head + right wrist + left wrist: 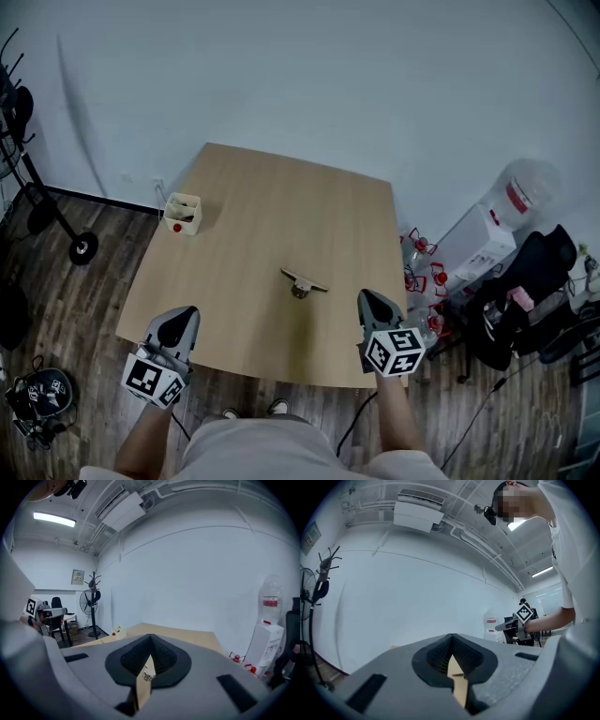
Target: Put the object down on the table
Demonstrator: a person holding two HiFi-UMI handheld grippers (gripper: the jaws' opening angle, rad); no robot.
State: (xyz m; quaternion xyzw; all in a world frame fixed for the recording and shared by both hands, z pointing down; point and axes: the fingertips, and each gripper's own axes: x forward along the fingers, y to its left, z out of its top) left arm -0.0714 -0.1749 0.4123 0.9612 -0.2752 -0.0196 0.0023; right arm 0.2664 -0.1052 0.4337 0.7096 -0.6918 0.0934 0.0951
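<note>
Both clenched, empty: left tongs (181, 317), right tongs (372, 300) roughly level over table (272, 206) edge; object (303, 284) ahead.

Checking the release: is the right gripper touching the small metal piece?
Apart. Head view shows bare table between the right gripper and the metal piece.

The head camera is looking steeply down from well above the table (262, 216), with the left gripper (178, 319) and right gripper (372, 302) at its near edge. Each gripper camera is sitting close behind its own jaws, facing across that shared tabletop toward the wall (403, 597) ahead and catching the other gripper off to its side.
</note>
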